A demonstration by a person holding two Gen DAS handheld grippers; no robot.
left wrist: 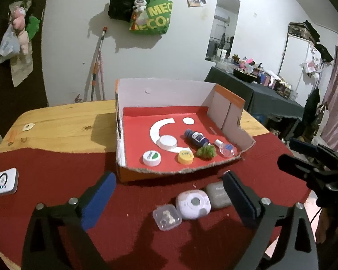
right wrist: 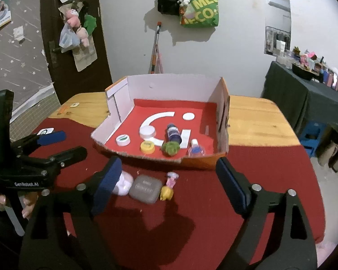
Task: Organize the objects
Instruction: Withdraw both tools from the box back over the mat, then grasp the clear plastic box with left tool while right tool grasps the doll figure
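Both wrist views face the box (left wrist: 180, 135) closely, sharing it, seemingly side-by-side.

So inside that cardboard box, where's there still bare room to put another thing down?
The back of the box is free: the red floor behind the white lid and blue bottle, up to the rear wall. The front edge is crowded: white cap, yellow cap, green toy and clear bottle sit in a row.
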